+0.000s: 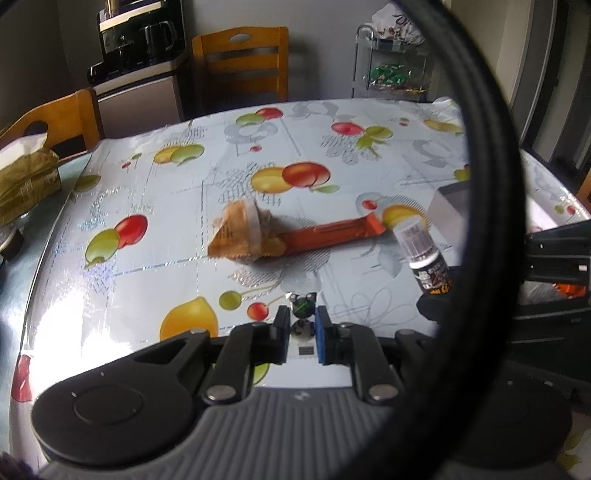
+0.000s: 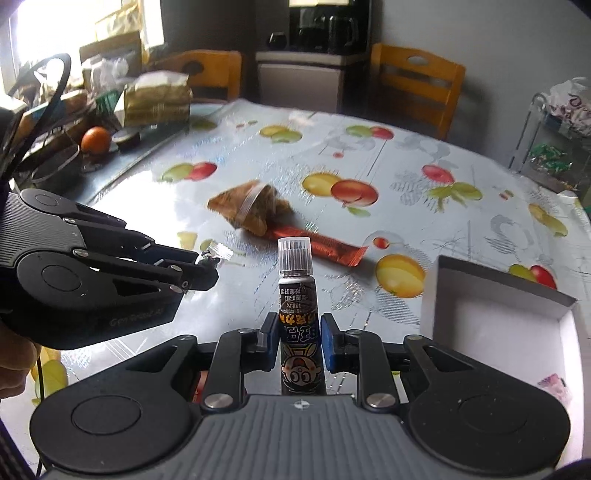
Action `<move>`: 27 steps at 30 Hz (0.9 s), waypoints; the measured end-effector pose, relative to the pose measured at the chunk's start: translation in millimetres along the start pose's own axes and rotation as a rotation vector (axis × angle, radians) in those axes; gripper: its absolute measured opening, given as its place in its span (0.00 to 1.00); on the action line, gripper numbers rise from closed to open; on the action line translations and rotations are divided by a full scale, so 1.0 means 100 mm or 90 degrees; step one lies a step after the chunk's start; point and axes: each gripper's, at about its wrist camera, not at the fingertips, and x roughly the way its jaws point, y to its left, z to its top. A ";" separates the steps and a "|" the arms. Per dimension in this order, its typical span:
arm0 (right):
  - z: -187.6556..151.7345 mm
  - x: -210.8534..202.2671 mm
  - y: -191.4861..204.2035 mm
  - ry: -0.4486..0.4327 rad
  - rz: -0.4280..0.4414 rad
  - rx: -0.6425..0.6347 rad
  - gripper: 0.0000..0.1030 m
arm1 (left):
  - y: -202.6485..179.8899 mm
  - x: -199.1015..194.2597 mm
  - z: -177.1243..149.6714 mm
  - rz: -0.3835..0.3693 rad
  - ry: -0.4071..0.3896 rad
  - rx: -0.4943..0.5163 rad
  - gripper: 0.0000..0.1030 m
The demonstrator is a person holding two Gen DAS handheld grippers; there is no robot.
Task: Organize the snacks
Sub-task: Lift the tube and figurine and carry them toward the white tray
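Observation:
My left gripper (image 1: 301, 325) is shut on a small candy (image 1: 303, 304) in a black and green wrapper, held above the fruit-print tablecloth (image 1: 155, 229). The right wrist view shows that gripper (image 2: 210, 264) at the left with the candy (image 2: 212, 254) at its tips. My right gripper (image 2: 299, 332) is shut on a dark snack tube (image 2: 297, 295) with a clear cap, held upright. A brown snack bag (image 1: 240, 236) (image 2: 251, 206) lies mid-table, partly on an orange bar (image 1: 332, 232) (image 2: 325, 247). An open white box (image 2: 498, 295) stands at the right.
A thick black cable (image 1: 491, 147) arcs across the left wrist view. A gold bag (image 2: 159, 98), an orange (image 2: 95, 139) and clutter crowd the table's far left. Wooden chairs (image 2: 413, 85) and a coffee machine (image 2: 325, 26) stand behind. A wire rack (image 1: 391, 66) holds more snacks.

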 end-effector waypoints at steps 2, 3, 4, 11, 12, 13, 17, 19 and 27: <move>-0.01 -0.10 -0.02 -0.013 -0.003 0.010 0.24 | -0.04 -0.07 0.04 -0.002 -0.008 0.004 0.09; -0.01 -0.15 -0.04 -0.020 -0.004 0.016 0.24 | -0.07 -0.10 0.06 -0.004 -0.011 0.007 0.09; -0.01 -0.20 -0.05 -0.026 -0.005 0.023 0.24 | -0.09 -0.14 0.08 -0.006 -0.016 0.010 0.09; 0.02 -0.58 -0.16 -0.077 -0.022 0.055 0.24 | -0.29 -0.35 0.27 -0.016 -0.039 0.032 0.09; 0.02 -0.64 -0.17 -0.084 -0.024 0.059 0.24 | -0.33 -0.39 0.29 -0.018 -0.042 0.036 0.09; 0.02 -0.69 -0.18 -0.091 -0.027 0.062 0.24 | -0.36 -0.43 0.32 -0.019 -0.045 0.041 0.09; 0.05 -0.90 -0.24 -0.115 -0.039 0.071 0.24 | -0.51 -0.55 0.39 -0.033 -0.052 0.057 0.09; 0.05 -0.96 -0.28 -0.122 -0.047 0.074 0.24 | -0.59 -0.60 0.42 -0.042 -0.058 0.066 0.09; -0.02 -1.20 -0.43 -0.139 -0.085 0.092 0.24 | -0.85 -0.74 0.48 -0.075 -0.073 0.093 0.09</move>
